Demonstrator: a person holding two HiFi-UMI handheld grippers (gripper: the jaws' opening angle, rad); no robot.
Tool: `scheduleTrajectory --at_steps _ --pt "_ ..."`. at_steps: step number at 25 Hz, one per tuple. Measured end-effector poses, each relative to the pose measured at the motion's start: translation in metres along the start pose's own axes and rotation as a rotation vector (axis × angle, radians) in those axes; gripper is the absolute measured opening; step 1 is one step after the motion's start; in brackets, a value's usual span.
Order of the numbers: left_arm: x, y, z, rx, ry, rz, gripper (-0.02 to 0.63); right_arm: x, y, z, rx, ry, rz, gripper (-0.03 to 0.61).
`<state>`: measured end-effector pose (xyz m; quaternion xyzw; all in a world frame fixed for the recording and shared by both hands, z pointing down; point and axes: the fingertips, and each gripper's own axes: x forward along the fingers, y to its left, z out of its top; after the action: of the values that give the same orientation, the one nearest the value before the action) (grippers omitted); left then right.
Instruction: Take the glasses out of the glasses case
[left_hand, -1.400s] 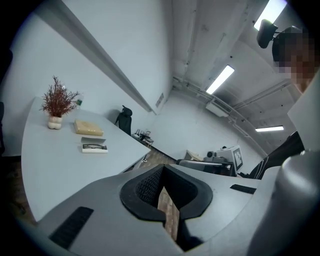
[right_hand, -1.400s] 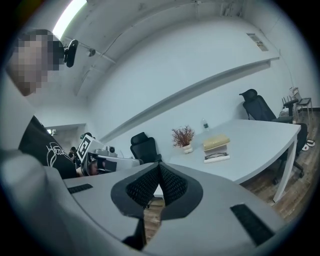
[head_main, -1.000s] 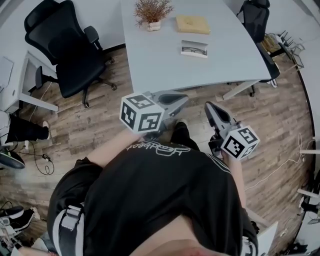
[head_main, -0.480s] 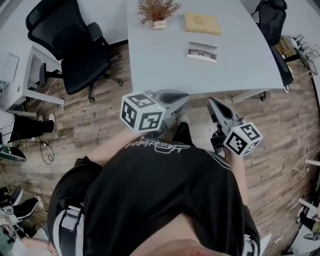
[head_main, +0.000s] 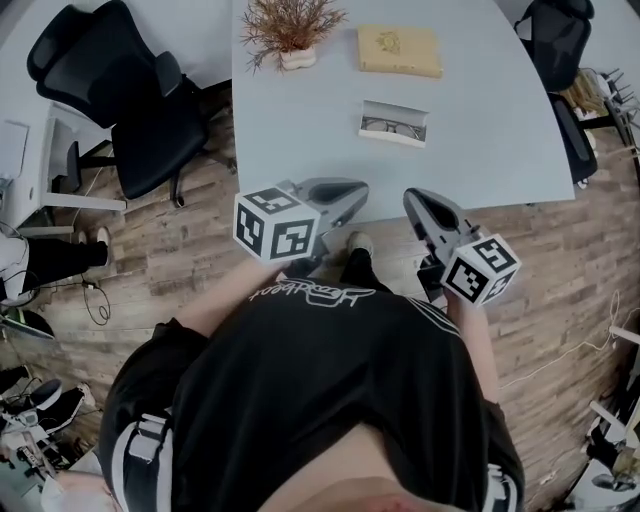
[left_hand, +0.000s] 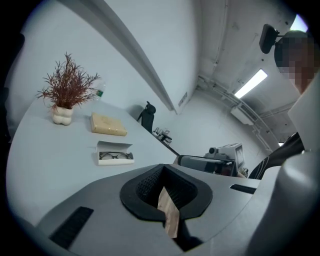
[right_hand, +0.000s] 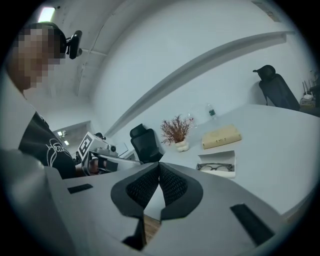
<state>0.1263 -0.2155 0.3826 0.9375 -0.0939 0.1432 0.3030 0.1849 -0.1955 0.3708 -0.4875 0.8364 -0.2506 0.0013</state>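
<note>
left gripper (head_main: 357, 188) and right gripper (head_main: 411, 196) both clenched empty; glasses case (head_main: 394, 123) lies ahead.

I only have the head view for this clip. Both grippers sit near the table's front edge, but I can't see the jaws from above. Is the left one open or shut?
Observer: Shut. In the left gripper view, the left gripper has its pads meeting at the tips, with nothing between them.
Operator: And the right one?
Observer: The right gripper is shut too and holds nothing.
Operator: Is there anything on the table beyond the top of my frame?
Observer: Yes. What looks like a bottle stands behind the plant, at the far side of the table.
</note>
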Motion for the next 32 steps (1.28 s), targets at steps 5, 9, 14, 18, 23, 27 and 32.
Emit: scheduleTrajectory --at_steps 5,9,14,18,23,27,32 --pt "0.034 0.030 0.018 -0.031 0.015 0.010 0.008 0.018 -0.043 0.010 0.021 0.030 0.002 0.008" --pt "0.051 0.050 0.022 -0.062 0.021 0.027 0.008 0.033 -0.069 0.013 0.028 0.048 -0.002 0.008" --pt "0.065 0.065 0.023 -0.093 0.026 0.038 0.008 0.047 -0.087 0.020 0.002 0.061 0.006 0.008" --pt "0.071 0.078 0.026 -0.116 0.021 0.057 0.008 0.057 -0.095 0.022 -0.027 0.080 0.026 0.008" --pt "0.076 0.093 0.023 -0.143 0.022 0.079 0.008 0.070 -0.107 0.018 -0.106 0.132 0.019 0.009" --pt "0.075 0.099 0.019 -0.170 0.018 0.098 0.008 0.081 -0.110 0.013 -0.181 0.182 0.033 0.009" --pt "0.070 0.109 0.019 -0.187 0.009 0.130 0.008 0.096 -0.115 0.011 -0.255 0.223 0.050 0.011"
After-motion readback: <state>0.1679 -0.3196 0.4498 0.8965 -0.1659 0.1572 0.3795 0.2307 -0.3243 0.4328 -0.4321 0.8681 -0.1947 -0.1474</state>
